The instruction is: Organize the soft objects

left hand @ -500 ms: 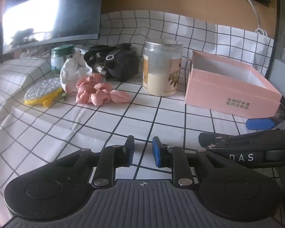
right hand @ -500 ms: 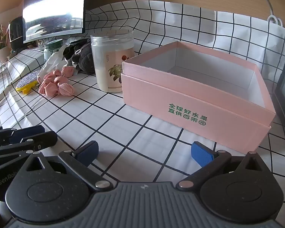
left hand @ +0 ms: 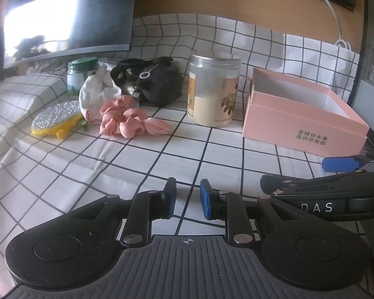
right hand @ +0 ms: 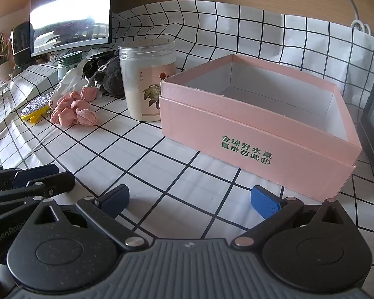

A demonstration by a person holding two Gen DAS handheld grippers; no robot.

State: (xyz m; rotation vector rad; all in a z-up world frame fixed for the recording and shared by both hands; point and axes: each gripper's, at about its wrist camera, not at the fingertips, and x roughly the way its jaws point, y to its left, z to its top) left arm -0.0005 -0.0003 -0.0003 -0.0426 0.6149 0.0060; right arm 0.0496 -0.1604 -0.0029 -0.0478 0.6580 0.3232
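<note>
A pink scrunchie (left hand: 127, 120) lies on the checked cloth at the left, next to a white cloth bundle (left hand: 94, 94) and a black soft bundle (left hand: 159, 84) behind it. An empty pink box (left hand: 296, 122) stands at the right. The scrunchie (right hand: 72, 112) and the box (right hand: 259, 134) also show in the right wrist view. My left gripper (left hand: 187, 198) is empty with its jaws a small gap apart, well short of the scrunchie. My right gripper (right hand: 189, 199) is wide open and empty, just in front of the box.
A clear jar (left hand: 213, 89) of pale powder stands between the soft things and the box. A yellow glittery brush (left hand: 56, 119) and a small green-lidded jar (left hand: 81, 74) sit at the left. A dark monitor (left hand: 67, 15) stands behind.
The left gripper's jaws have opened slightly. Neither gripper has otherwise moved noticeably.
</note>
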